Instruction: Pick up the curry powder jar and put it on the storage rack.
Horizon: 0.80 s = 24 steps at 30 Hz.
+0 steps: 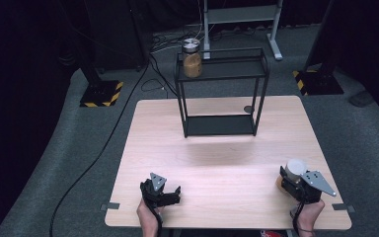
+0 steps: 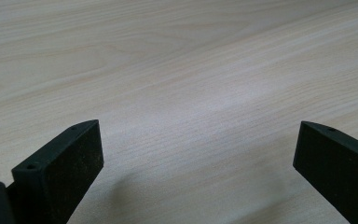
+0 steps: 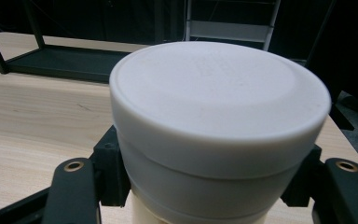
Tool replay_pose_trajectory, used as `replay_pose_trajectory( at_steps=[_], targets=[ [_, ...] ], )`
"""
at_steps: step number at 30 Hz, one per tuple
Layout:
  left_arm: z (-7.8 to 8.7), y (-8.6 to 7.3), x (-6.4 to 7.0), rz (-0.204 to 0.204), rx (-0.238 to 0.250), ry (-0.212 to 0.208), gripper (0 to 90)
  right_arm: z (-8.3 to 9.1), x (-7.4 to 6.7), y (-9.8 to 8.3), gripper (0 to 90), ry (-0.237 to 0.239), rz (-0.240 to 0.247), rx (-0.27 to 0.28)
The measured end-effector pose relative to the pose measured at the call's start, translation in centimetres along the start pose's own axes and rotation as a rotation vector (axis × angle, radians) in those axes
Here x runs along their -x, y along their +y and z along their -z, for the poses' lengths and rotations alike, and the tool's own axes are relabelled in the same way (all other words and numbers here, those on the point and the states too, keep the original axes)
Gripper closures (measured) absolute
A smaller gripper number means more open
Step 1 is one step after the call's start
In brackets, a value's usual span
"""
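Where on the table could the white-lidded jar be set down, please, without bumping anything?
The widest bare wood lies mid-table, between the black shelf rack and the two claws. Strips left and right of the rack are free too. The near right corner is crowded: the right claw grips the jar. The left claw sits open at the near left edge.

A white lid [image 3: 219,105] is seen on the jar [image 1: 292,173], whose body below is cream to amber. Black is worn by both grippers, each topped with a grey plate. The table [image 1: 217,163] is shown in pale wood grain. The rack [image 1: 222,89] is finished in black, a brown-filled, silver-capped jar [image 1: 192,58] on it. Yellow-and-black stripes are carried by the stand feet [image 1: 101,94], and grey by the carpet [image 1: 49,163].
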<state>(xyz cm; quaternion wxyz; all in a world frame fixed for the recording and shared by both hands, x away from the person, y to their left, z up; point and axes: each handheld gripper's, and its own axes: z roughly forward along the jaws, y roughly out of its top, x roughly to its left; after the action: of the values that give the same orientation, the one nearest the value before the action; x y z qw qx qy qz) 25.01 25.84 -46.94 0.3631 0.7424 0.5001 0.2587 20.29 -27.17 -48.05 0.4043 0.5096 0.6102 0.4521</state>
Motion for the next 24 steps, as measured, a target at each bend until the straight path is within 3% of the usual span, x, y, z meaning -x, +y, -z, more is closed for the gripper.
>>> replay_pose_trajectory(
  at_steps=[15,24],
  targets=[
    [-0.1,0.3,0.0,0.000,-0.015,-0.001,1.1,-0.2,0.2,1.2,33.5,0.021,0.007,-0.040],
    [-0.1,0.2,-0.1,0.002,-0.013,-0.004,1.2,0.2,0.5,1.9,33.5,0.032,-0.003,-0.030]
  ],
)
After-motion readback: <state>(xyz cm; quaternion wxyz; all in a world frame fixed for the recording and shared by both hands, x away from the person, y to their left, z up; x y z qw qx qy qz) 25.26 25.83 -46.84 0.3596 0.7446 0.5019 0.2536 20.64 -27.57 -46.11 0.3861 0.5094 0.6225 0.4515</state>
